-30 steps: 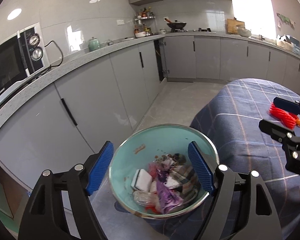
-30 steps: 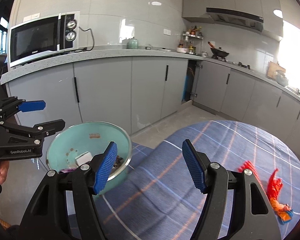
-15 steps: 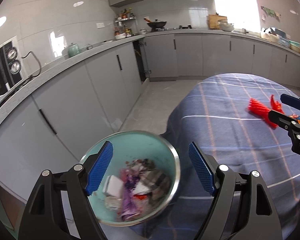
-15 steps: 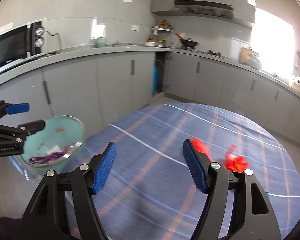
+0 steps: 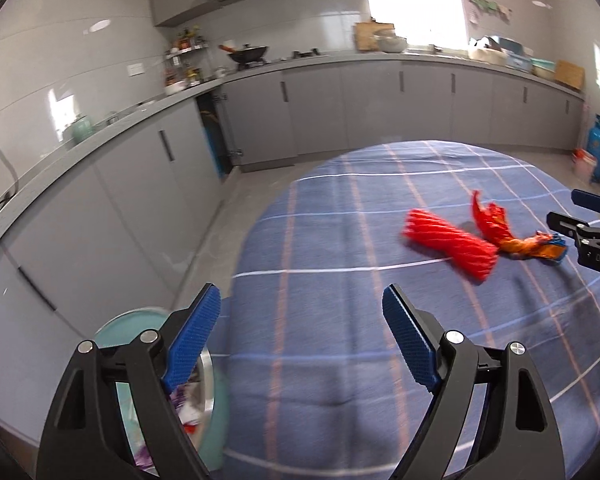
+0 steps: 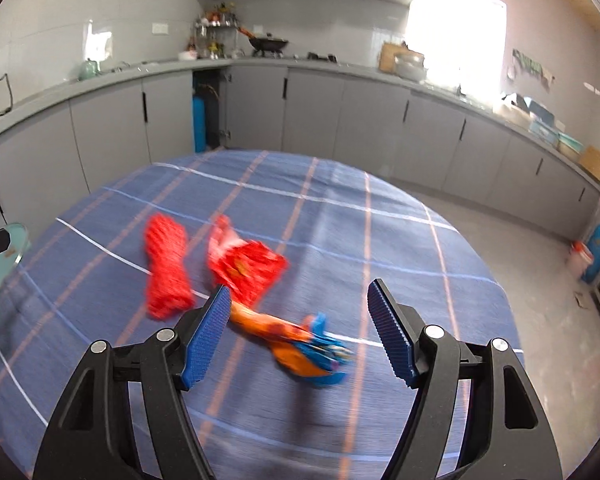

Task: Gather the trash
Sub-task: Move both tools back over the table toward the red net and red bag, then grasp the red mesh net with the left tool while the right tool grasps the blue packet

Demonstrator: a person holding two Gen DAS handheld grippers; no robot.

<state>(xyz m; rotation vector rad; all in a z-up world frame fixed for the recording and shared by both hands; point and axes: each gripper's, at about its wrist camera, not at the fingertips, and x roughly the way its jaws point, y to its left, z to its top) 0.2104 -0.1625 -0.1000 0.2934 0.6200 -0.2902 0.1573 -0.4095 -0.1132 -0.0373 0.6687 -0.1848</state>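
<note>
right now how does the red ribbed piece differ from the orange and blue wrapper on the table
The red ribbed piece is one solid colour and a thick, straight roll; the orange and blue wrapper is multicoloured, thin and twisted. The red ribbed piece lies off to the left of the right tool, while the wrapper sits between its open fingers. Both lie loose on the plaid tablecloth, ungrasped.
</note>
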